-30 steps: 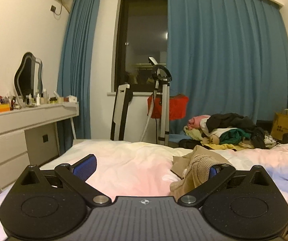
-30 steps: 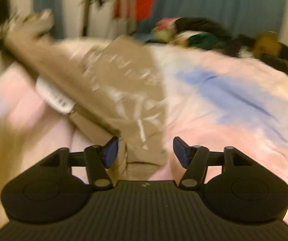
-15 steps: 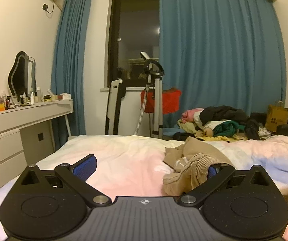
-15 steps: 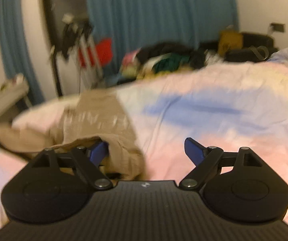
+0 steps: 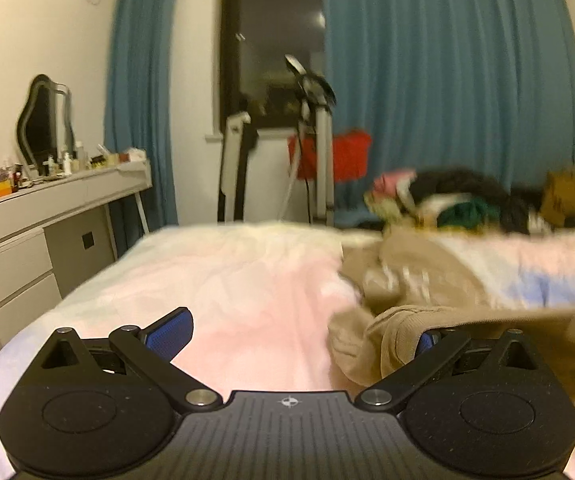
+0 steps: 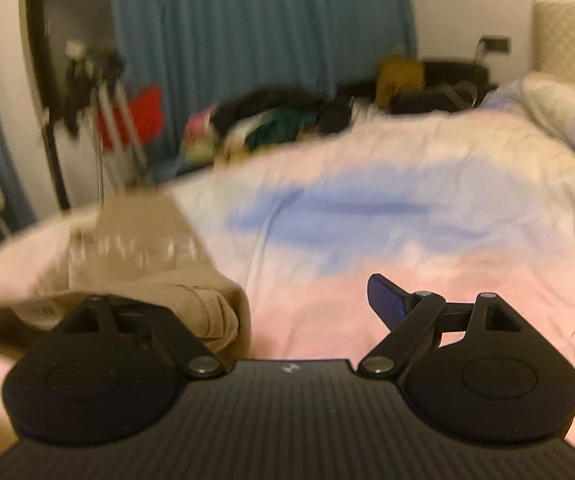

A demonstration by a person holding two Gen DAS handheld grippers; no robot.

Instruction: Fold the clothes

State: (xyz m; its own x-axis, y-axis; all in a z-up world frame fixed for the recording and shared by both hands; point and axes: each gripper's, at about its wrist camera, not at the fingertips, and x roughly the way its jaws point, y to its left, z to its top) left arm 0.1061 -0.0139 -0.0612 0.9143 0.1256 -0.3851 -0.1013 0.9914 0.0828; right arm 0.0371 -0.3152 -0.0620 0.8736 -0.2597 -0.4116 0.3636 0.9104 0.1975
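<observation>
A tan garment with pale lettering (image 5: 407, 280) lies crumpled on the pink, white and blue bed cover (image 5: 227, 280). My left gripper (image 5: 299, 332) is open wide low over the bed. A ribbed edge of the garment drapes over its right finger, and the left pad (image 5: 167, 332) is bare. In the right wrist view the same tan garment (image 6: 139, 240) lies at the left on the bed cover (image 6: 367, 208). My right gripper (image 6: 283, 300) is open wide too. Cloth covers its left finger, while the right pad (image 6: 387, 304) is bare.
A white dresser (image 5: 47, 208) with a mirror stands left of the bed. A garment steamer stand (image 5: 319, 140) and blue curtains are by the window. A pile of clothes (image 6: 271, 120) lies beyond the bed's far edge. A pillow (image 6: 559, 116) lies at the right.
The right gripper's jaws spread wider and its view swung right across the bed, leaving the garment at the left over one finger. The left gripper dipped lower; the garment now stretches further right.
</observation>
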